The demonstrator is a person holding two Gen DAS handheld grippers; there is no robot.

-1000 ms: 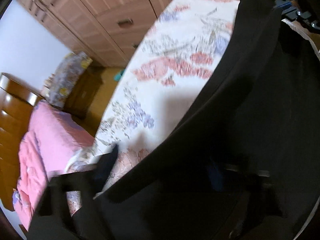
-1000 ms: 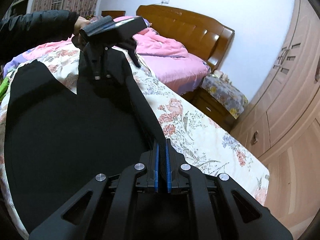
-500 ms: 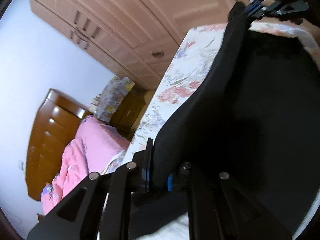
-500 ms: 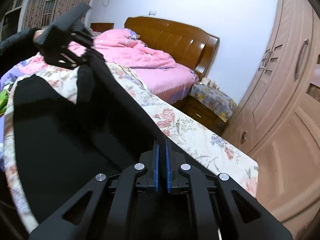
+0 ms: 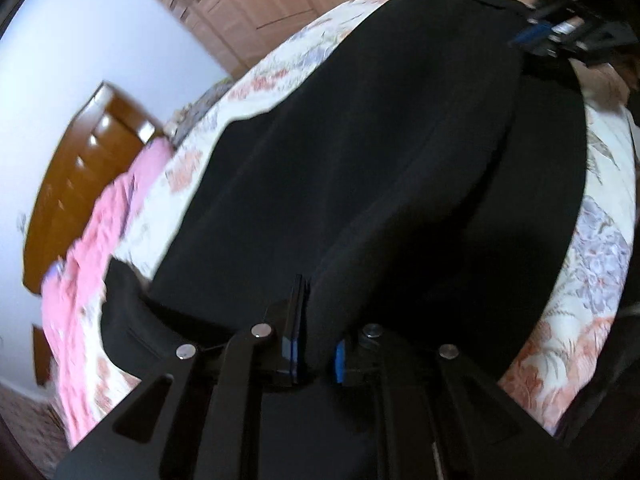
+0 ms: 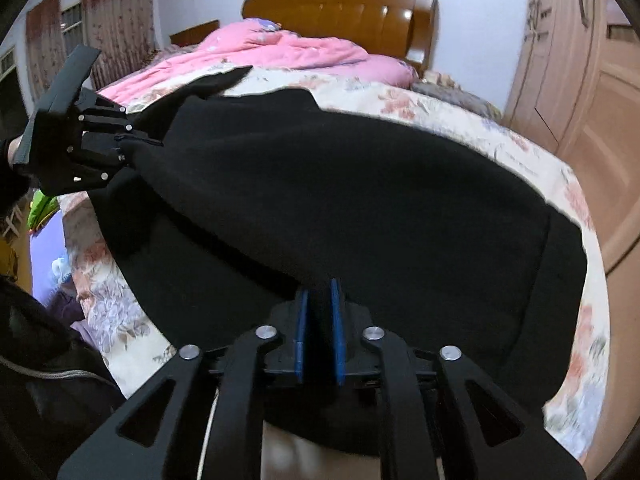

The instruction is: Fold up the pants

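Black pants [image 5: 360, 140] [image 6: 360, 184] lie folded over on the floral bedsheet [image 5: 600, 240] [image 6: 532, 160]. My left gripper [image 5: 316, 320] is shut on a thick fold of the fabric, its jaws just starting to ease apart. In the right wrist view it shows at the far left [image 6: 138, 146], with the cloth's edge running from it. My right gripper [image 6: 319, 304] has its jaws opening; black cloth still sits between the blue pads, which stand clear of it. The left wrist view shows it at the top right [image 5: 536, 36], by the pants' far corner.
A pink quilt [image 6: 288, 48] and a wooden headboard [image 6: 340, 8] lie beyond the pants. Wardrobe doors [image 6: 600, 80] line the right side. A person's dark jacket [image 6: 44, 360] fills the lower left. The sheet drops off at the bed's near edge [image 6: 132, 352].
Both grippers swung the lifted edge of the pants across and down, so the cloth now lies lower and flatter on the sheet. The right gripper's pads have drawn apart.
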